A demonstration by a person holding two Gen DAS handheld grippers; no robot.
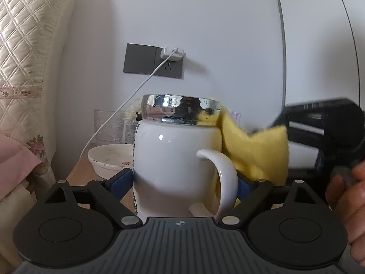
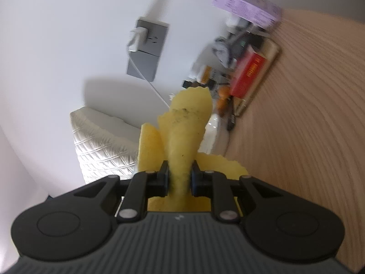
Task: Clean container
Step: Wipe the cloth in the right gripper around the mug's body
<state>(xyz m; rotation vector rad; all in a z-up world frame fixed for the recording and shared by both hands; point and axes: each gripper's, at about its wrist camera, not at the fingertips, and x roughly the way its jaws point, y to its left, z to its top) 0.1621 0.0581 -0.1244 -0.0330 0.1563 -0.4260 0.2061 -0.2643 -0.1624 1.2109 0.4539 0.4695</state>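
A white ceramic mug with a shiny silver lid and a handle on its right fills the left wrist view. My left gripper is shut on the mug, a finger at each side of its body. My right gripper is shut on a yellow cloth with dark specks. In the left wrist view the yellow cloth touches the mug's right side by the lid, with the right gripper behind it, blurred.
A white bowl, a clear glass and a flower stand behind the mug on the wooden table. A wall socket with a white charger is above. Quilted pillow at left. A tray with boxes lies on the table.
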